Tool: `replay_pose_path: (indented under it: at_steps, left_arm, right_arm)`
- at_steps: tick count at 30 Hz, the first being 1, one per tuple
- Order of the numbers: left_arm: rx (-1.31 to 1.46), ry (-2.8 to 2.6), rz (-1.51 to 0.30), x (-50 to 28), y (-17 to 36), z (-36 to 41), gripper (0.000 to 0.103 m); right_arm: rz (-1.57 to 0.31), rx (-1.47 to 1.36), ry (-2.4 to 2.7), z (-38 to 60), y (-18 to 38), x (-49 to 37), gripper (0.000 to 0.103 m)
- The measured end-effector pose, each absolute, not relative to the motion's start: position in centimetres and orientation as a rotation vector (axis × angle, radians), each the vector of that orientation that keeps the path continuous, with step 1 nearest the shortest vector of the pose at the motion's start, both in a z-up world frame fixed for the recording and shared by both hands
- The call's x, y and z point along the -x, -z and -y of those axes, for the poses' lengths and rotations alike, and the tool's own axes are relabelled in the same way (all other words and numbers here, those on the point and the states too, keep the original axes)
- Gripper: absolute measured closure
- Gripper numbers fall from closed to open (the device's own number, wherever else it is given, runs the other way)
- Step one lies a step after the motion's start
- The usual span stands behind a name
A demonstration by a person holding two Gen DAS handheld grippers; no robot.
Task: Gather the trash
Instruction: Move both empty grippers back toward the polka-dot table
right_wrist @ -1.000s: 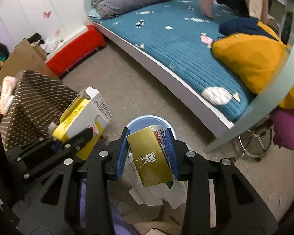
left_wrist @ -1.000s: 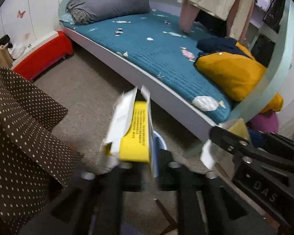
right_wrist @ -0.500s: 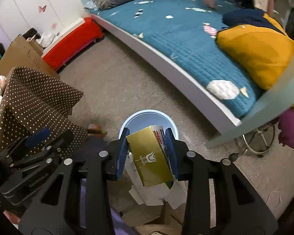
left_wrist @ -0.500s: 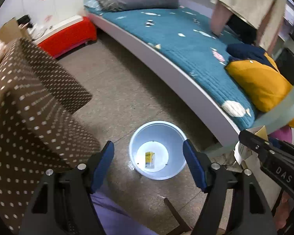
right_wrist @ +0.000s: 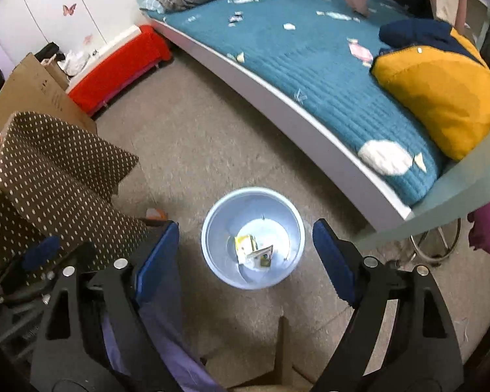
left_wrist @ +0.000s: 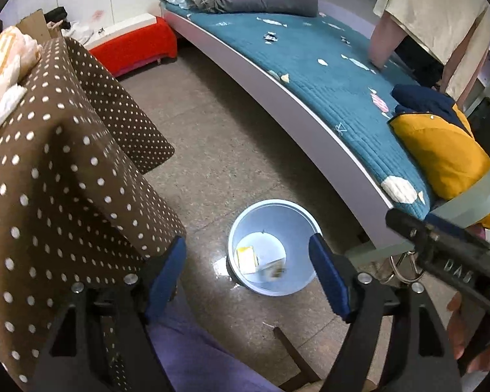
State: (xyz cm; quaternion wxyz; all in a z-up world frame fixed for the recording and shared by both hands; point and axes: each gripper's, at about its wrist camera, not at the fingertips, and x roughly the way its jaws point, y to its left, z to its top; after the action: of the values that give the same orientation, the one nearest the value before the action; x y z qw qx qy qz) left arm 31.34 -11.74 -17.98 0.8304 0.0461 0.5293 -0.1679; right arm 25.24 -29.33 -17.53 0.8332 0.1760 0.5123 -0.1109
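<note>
Below both sets of fingers, 2 boxes (right_wrist: pixel 254 253) are now lying in the bin (right_wrist: pixel 212 228), dropped as the left gripper (left_wrist: pixel 246 274) and right gripper (right_wrist: pixel 245 259) are opening empty, so more trash is waiting.

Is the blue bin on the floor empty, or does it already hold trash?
Not empty. The blue bin stands upright and holds a yellow box and a gold box at the bottom; most of it is unfilled.

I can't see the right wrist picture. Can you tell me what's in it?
A light blue bin on the floor holds a yellow box and a gold box. The right gripper hovers above, jaws opening and empty.
</note>
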Motion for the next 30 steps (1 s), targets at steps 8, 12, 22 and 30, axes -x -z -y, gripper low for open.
replay_pose_path:
  at_steps: [8,12,22,30]
  left_arm:
    - [-0.106,0.363,-1.128,-30.6,18.0,12.3,0.027]
    - [-0.123,0.373,-1.112,-29.7,17.3,12.7,0.027]
    - [-0.134,0.386,-1.065,-27.7,15.2,12.7,0.025]
    - [-0.122,0.378,-1.001,-25.8,12.4,11.1,0.025]
  right_arm:
    - [-1.108,-0.377,0.238,29.3,17.9,-23.0,0.017]
    - [-1.078,-0.368,0.222,29.2,17.2,-21.8,0.016]
    - [-0.912,-0.243,0.199,26.8,13.8,-19.1,0.016]
    - [-0.831,-0.222,0.221,25.6,11.6,-17.5,0.016]
